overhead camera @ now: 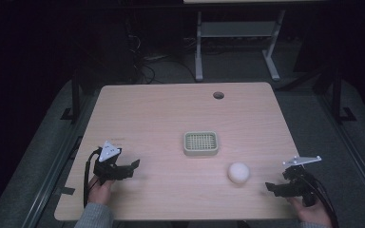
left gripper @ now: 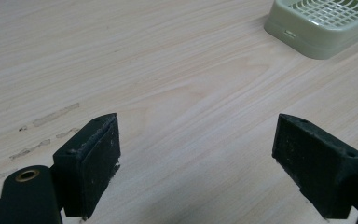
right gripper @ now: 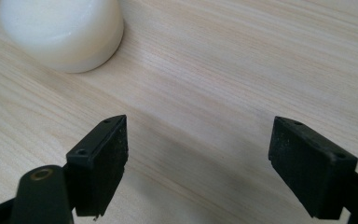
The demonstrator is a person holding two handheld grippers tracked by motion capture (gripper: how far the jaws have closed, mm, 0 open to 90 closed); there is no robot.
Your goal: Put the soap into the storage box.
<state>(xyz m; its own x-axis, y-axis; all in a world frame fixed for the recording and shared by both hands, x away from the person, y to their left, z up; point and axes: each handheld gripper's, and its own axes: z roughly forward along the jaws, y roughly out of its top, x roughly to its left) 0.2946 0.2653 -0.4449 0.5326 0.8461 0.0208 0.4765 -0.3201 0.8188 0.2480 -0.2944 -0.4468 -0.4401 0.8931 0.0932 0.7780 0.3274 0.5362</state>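
- While both hands rest at the near edge of the desk [overhead camera: 171, 109], the left gripper [overhead camera: 132, 167] sits with jaws spread wide, nothing between them.
- Right gripper [overhead camera: 272, 186] is likewise agape and empty.
- Green slotted tray [overhead camera: 200, 143] lies mid-desk; a white round soap [overhead camera: 238, 173] sits near the right gripper.

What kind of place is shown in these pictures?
Probably a lab or workshop set up for recording handling tasks. A bare wooden table with a cable hole stands in a dark room, cables lie on the floor behind it, and a person holds two grippers, left and right.
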